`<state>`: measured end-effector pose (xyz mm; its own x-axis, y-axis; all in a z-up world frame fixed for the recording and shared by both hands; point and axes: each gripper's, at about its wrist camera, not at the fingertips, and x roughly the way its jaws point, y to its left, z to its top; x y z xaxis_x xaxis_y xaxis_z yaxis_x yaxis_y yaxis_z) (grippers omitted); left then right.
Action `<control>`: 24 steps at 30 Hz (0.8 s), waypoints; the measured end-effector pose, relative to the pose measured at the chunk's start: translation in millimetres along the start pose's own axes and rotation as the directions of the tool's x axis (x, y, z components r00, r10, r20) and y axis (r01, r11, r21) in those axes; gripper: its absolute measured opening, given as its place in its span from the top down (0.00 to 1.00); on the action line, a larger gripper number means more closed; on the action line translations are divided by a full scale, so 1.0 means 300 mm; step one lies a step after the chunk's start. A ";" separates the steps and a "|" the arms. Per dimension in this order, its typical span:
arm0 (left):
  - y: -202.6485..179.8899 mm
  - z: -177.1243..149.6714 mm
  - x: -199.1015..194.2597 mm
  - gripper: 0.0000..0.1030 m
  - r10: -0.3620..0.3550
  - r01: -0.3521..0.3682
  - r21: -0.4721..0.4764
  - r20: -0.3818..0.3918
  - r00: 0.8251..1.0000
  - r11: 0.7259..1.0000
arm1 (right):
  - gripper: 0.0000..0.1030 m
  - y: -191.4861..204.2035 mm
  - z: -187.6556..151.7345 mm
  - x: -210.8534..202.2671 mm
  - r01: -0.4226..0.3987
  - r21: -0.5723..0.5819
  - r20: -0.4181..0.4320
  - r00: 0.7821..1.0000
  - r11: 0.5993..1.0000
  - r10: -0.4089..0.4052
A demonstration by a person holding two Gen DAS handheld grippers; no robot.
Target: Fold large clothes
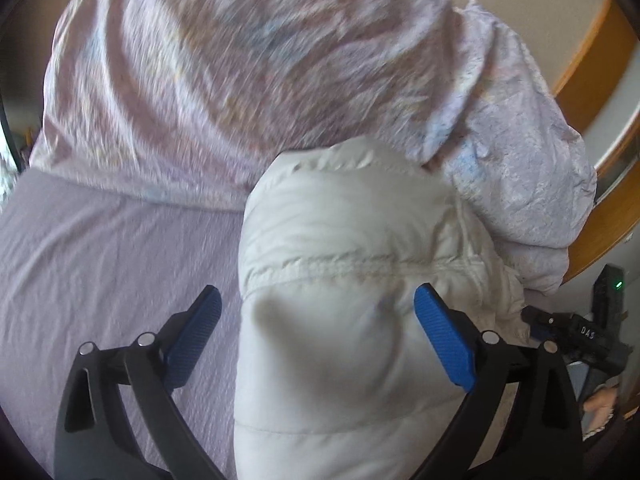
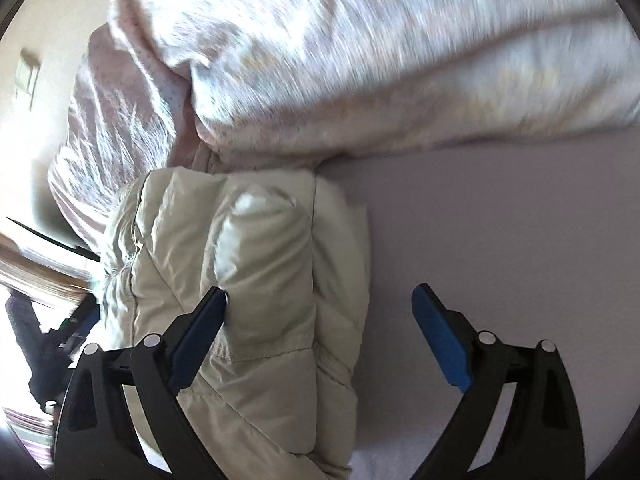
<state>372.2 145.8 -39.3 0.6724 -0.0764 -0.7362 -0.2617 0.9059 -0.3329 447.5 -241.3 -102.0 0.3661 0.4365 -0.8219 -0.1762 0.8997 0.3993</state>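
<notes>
Left wrist view: the bed (image 1: 100, 280) w/ its lilac sheet carries a big rumpled duvet (image 1: 240, 80) at the back, and just in front the white puffy jacket (image 1: 340, 260), already a thick compact bundle touching the duvet. Folding looks nearly done; maybe only tidying is left. Left gripper (image 1: 316, 336) jaws are spread, jacket between them, not pinched. Right gripper (image 2: 320, 336) jaws are also spread, holding nothing.

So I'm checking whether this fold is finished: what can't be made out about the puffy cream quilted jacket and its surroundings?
- Puffy cream quilted jacket: near end cut off by the bottom edge in both wrist views.
- Its sleeves and zip: folded out of sight.
- Pale floral duvet: pattern motion-blurred in both.
- Jacket's far end: tucked against the duvet.
- Right gripper: only partly visible at the left view's edge.
</notes>
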 end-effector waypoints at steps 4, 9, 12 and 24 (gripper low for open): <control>-0.081 0.003 -0.030 0.02 0.032 -0.035 0.071 0.048 0.998 0.997 | 0.07 0.081 0.023 -0.054 0.046 -0.037 0.081 0.996 0.998 -0.042; -0.146 -0.012 -0.032 0.02 0.068 -0.077 0.124 0.081 0.994 0.989 | 0.18 0.171 0.022 -0.097 0.050 -0.107 0.153 0.988 0.993 -0.033; -0.172 -0.019 -0.004 0.02 0.102 -0.113 0.139 0.086 0.991 0.984 | 0.33 0.244 0.033 -0.043 0.050 -0.145 0.151 0.988 0.988 -0.028; -0.143 -0.042 0.125 0.02 0.159 -0.168 0.152 0.071 0.985 0.974 | 0.40 0.261 -0.058 0.173 0.076 -0.214 0.098 0.994 0.974 -0.056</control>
<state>399.7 98.8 -60.1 0.6698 0.0985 -0.7360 -0.2628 0.9584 -0.1109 436.7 -148.3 -120.4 0.4634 0.3835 -0.7989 -0.3396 0.9095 0.2396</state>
